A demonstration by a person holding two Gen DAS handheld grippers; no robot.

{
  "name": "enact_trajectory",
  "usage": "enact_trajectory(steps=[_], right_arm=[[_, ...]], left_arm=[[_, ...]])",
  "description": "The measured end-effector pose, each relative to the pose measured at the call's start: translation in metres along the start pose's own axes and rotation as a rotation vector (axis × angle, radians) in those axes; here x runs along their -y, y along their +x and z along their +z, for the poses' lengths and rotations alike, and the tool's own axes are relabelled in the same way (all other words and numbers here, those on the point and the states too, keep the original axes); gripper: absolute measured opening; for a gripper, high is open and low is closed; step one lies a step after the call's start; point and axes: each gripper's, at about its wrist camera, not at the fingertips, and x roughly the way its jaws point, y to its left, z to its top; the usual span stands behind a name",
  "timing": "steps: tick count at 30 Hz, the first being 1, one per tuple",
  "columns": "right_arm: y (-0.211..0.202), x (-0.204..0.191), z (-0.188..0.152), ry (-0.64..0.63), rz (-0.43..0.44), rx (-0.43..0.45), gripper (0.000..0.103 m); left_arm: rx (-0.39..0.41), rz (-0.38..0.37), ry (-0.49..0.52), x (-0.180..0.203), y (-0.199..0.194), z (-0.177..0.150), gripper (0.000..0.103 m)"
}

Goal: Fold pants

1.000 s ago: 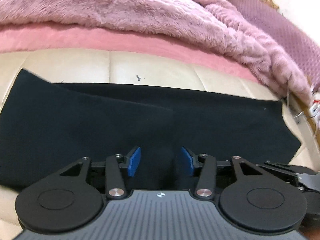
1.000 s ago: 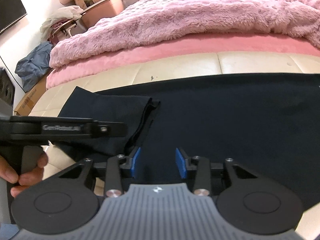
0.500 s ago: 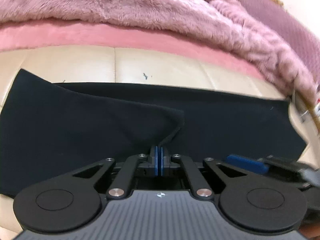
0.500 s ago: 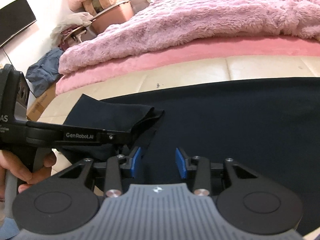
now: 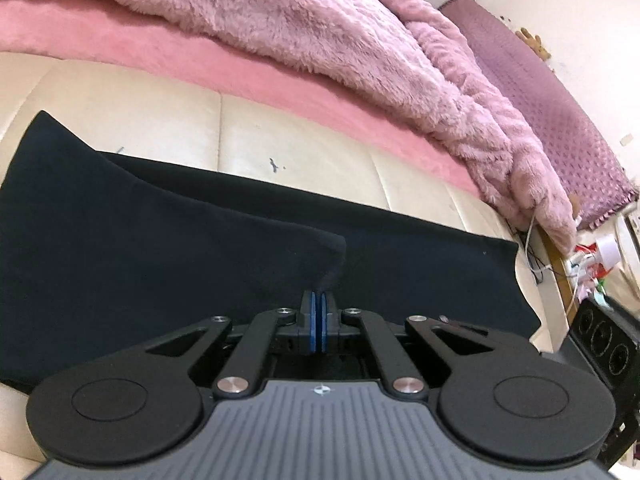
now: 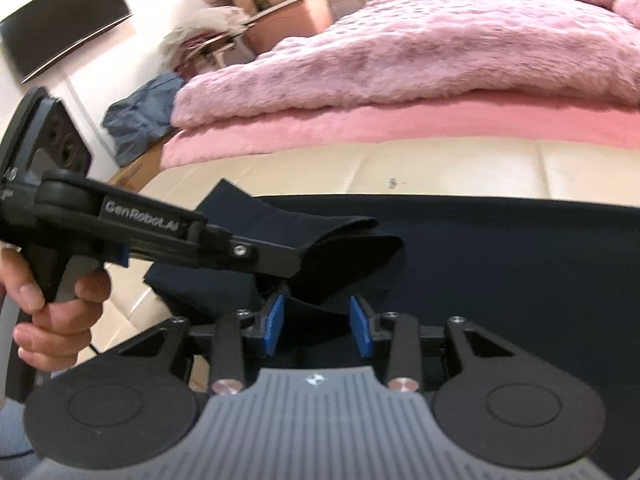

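Dark pants (image 5: 160,260) lie spread across a cream padded surface (image 5: 300,136). My left gripper (image 5: 319,304) is shut on a pinch of the pants' near edge, and a raised fold runs up from its blue pads. In the right wrist view the left gripper (image 6: 294,266) comes in from the left, held by a hand (image 6: 56,312), with a lifted flap of the pants (image 6: 352,248) hanging from its tip. My right gripper (image 6: 318,322) sits just below that flap. Its jaws are closing, with dark cloth between the blue pads, which stand apart from it.
A fluffy pink blanket (image 5: 320,40) and a pink sheet (image 6: 400,128) lie behind the pants. A purple pillow (image 5: 560,112) and cables with plugs (image 5: 588,260) are at the right. Boxes, clothes (image 6: 144,112) and a dark screen (image 6: 64,20) are at the far left.
My left gripper shut on the pants' edge and pulled up a fold, moving in over the right gripper. The right gripper's jaws have narrowed a little around the cloth.
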Motion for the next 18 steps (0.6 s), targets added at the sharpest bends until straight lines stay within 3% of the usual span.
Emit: enact_trajectory(steps=[6,8,18], right_arm=[[0.008,-0.011,0.009,-0.104,0.015,-0.029,0.028],[0.014,-0.01,0.01,-0.118,0.013,-0.066,0.0],[0.005,-0.001,-0.011,-0.112,-0.01,-0.151,0.0]], left_arm=[[0.006,-0.01,0.003,0.001,-0.005,0.003,0.001],[0.011,-0.01,0.005,0.001,-0.007,0.005,0.001],[0.054,-0.023,0.003,0.005,-0.019,0.013,0.001]])
